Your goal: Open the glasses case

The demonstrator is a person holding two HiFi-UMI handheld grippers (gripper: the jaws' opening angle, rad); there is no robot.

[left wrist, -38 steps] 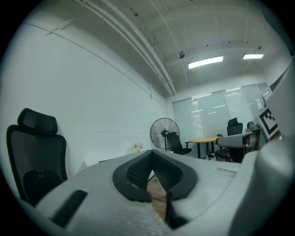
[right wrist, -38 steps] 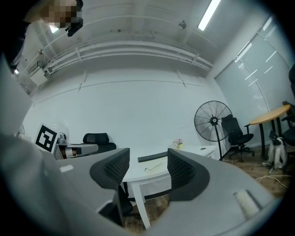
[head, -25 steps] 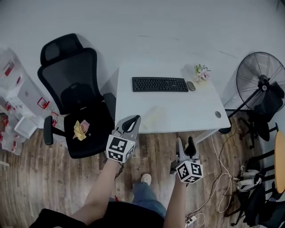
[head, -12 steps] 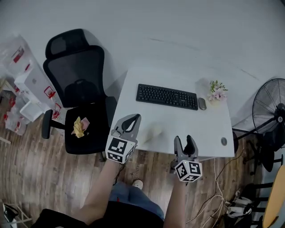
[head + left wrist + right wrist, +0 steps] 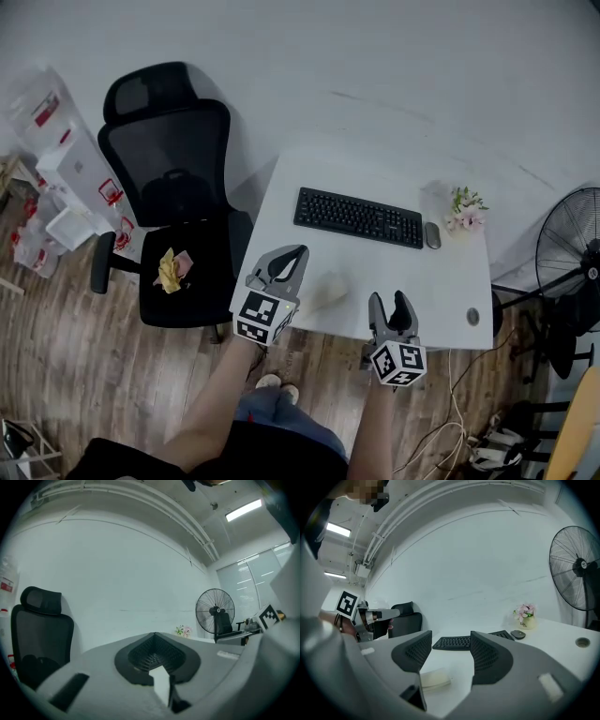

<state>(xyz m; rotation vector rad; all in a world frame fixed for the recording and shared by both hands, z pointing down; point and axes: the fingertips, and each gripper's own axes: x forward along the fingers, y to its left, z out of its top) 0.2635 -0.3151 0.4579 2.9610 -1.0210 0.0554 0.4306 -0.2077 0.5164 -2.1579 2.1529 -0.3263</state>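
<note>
Holding left gripper point(image 5: 298, 253) jaws together, empty, near pale glasses case point(image 5: 328, 289) on desk point(image 5: 412, 272). Holding right gripper point(image 5: 390, 300) jaws apart, empty, facing the case, seemingly lying shut.

Overhead, two low views — desk point(image 5: 441, 281) shared

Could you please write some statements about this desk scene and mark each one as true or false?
1. The right gripper has its jaws apart. True.
2. The left gripper grips the pale cream glasses case. False: its jaws are together on nothing, and the case lies on the white desk.
3. The black keyboard lies on the desk, farther from the person than the case. True.
4. The small pot of pink flowers stands on the black office chair. False: it stands on the desk.
</note>
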